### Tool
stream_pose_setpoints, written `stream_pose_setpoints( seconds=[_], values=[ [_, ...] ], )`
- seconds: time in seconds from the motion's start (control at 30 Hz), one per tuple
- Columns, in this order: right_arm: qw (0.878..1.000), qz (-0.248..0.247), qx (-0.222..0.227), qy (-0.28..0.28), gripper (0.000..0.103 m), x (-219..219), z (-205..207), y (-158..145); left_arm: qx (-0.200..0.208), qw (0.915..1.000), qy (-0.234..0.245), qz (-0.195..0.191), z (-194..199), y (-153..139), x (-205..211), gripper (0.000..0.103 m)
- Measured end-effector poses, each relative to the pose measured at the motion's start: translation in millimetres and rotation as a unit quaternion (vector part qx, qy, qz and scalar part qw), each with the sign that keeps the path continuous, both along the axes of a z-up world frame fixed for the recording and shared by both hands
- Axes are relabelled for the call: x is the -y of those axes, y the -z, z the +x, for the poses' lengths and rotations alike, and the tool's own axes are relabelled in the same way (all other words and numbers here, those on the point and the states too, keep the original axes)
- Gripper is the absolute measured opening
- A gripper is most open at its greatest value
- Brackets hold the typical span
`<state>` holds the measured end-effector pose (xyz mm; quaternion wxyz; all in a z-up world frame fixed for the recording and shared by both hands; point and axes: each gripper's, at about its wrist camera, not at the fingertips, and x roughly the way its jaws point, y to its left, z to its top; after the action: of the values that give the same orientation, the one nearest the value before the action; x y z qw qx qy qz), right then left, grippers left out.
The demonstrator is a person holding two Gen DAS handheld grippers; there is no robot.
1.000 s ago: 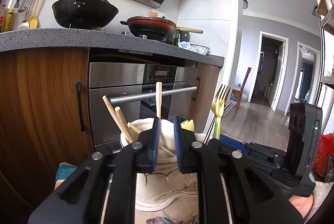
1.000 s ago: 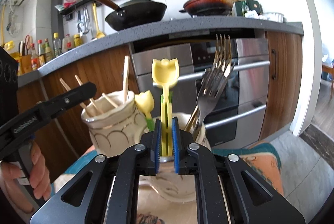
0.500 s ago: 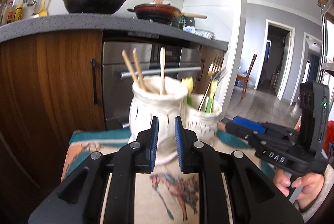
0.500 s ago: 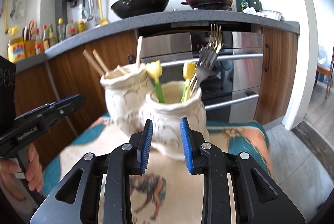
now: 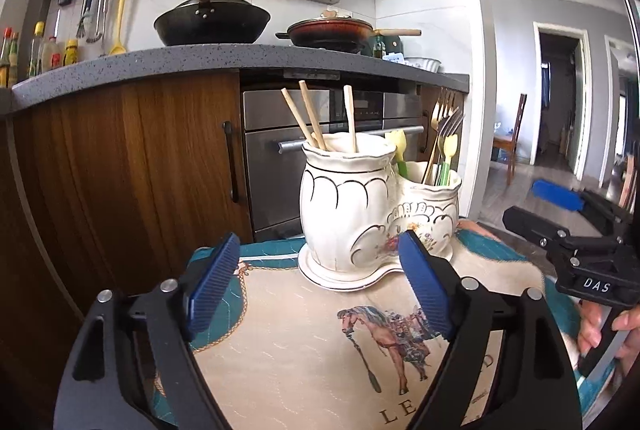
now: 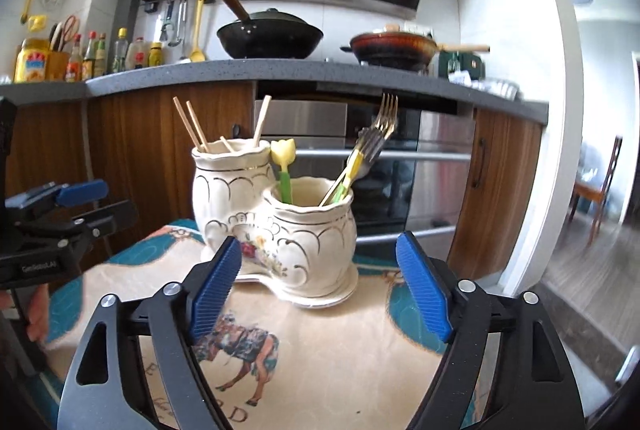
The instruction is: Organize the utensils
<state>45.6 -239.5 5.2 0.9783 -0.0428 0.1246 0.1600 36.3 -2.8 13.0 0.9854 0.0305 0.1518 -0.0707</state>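
On the horse-printed cloth point(image 5: 304, 350) stands the cream ceramic twin-pot utensil holder point(image 5: 344, 205) — wooden chopsticks point(image 5: 310, 117) in its taller pot, forks point(image 6: 376, 137) in the lower. The left gripper point(image 5: 320, 290) and right gripper point(image 6: 318, 290), jaws just spread wide, hold nothing — both short of the holder.

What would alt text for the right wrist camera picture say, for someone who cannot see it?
An open right gripper with blue pads points at a cream double ceramic holder on a horse-print cloth. The taller pot holds chopsticks; the shorter holds forks and yellow tulip-topped utensils. Behind stand an oven and counter.
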Motion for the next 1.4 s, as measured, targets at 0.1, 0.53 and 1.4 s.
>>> stream_pose_setpoints(
  seconds=[0.1, 0.53, 1.4],
  values=[
    [1.0, -0.01, 0.002, -0.006, 0.086, -5, 1, 3, 0.007, 0.9997, 0.005, 0.021, 0, 4, 5, 0.093],
    [1.0, 0.006, -0.013, 0.0, 0.094, 1, 6, 5, -0.003, 0.9998, 0.014, 0.017, 3, 11, 4, 0.097],
    [1.0, 0.01, -0.021, -0.001, 0.096, 2, 9, 6, -0.009, 0.9998, 0.014, 0.013, 4, 12, 2, 0.098]
  ],
)
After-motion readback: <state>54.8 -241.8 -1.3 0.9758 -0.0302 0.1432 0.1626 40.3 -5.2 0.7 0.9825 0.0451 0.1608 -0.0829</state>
